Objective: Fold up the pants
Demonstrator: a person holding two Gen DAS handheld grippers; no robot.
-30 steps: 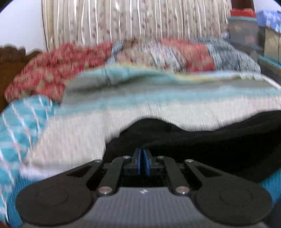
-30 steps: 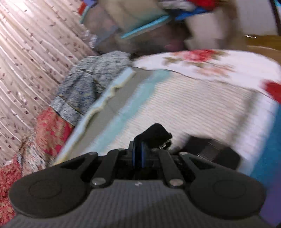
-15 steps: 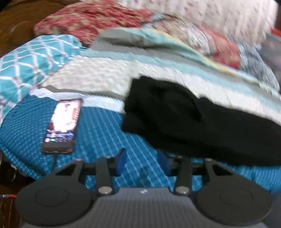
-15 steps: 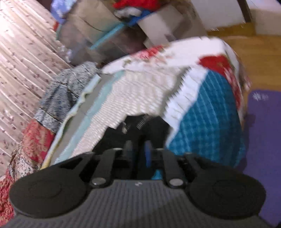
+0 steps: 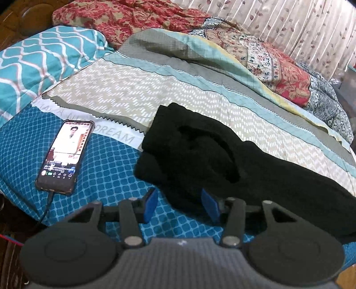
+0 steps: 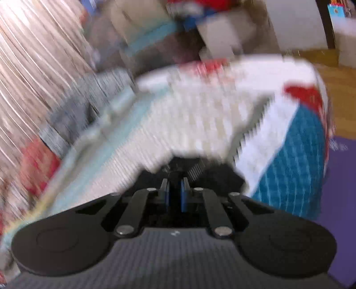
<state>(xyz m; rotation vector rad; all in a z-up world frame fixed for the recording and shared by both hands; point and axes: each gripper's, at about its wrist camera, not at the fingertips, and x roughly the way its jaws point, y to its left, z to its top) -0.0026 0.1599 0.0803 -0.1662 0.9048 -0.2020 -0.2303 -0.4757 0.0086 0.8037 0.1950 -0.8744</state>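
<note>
The black pants (image 5: 222, 160) lie in a long folded strip across the bed's patchwork quilt (image 5: 115, 93). My left gripper (image 5: 180, 205) hovers at their near edge. Its jaws are opening, and a bit of the black fabric lies between the blue pads (image 5: 150, 204) without being pressed. In the blurred right wrist view, my right gripper (image 6: 175, 193) is at one end of the pants (image 6: 213, 175), where a ribbed band shows. Its jaws are closing, with only a narrow gap left, and dark fabric fills it.
A phone (image 5: 64, 155) with its screen lit and a cable attached lies on the blue part of the quilt, left of the pants. A teal pillow (image 5: 44, 57) and a red floral blanket (image 5: 124, 20) lie at the back. A purple mat (image 6: 340, 189) lies on the floor past the bed's end.
My left gripper let go of the pants, opened, rolled and drew back, and the pants now lie on the bed. The right gripper opened over the pants' end, then narrowed again on it.
</note>
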